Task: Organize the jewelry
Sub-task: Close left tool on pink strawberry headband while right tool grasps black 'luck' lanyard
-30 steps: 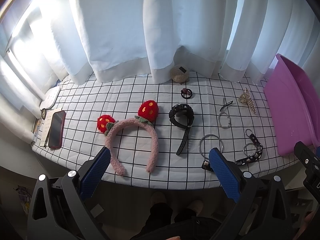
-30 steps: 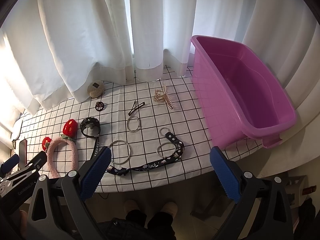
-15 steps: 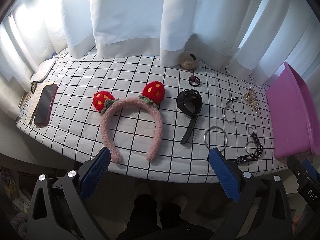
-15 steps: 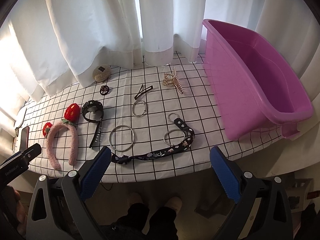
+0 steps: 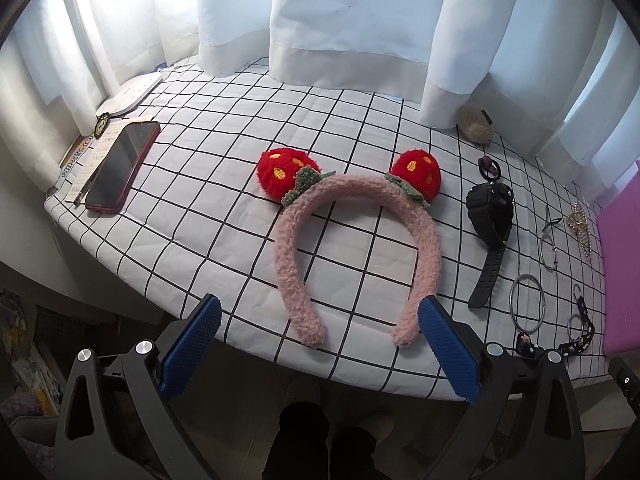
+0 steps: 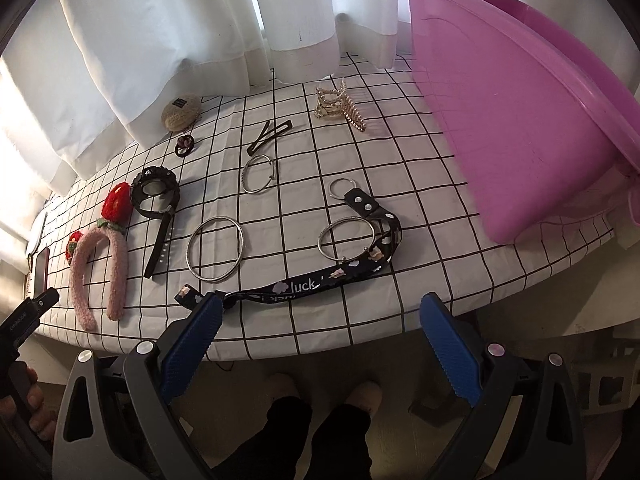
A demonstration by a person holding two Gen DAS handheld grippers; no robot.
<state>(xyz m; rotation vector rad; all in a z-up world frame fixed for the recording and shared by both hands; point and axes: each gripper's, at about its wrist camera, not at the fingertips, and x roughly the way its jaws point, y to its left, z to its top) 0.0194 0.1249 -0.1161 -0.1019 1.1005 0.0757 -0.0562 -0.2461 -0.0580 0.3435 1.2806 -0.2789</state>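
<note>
A pink fluffy headband (image 5: 425, 240) with red strawberry ears lies on the checked tablecloth just ahead of my open, empty left gripper (image 5: 319, 344). A black watch (image 5: 489, 216), silver bangles (image 5: 527, 304) and a gold claw clip (image 5: 580, 226) lie to its right. My right gripper (image 6: 318, 340) is open and empty at the table's front edge, over the black "luck" lanyard (image 6: 320, 284). Beyond it lie a bangle (image 6: 216, 254), a ring (image 6: 346, 238), a thin bracelet (image 6: 259, 173), a hair clip (image 6: 270, 136), the claw clip (image 6: 340, 106) and the watch (image 6: 156, 192). The pink tub (image 6: 520, 92) stands at the right.
A red-cased phone (image 5: 122, 166) lies on papers at the table's left end. A round woven pouch (image 5: 475, 124) and a small dark hair tie (image 5: 489, 166) sit by the white curtains (image 5: 340, 12) at the back. My legs and feet show below the table edge.
Both grippers have moved in closer to the table. The left one now faces the headband from just in front; the right one has come down over the lanyard. Both stay open.
</note>
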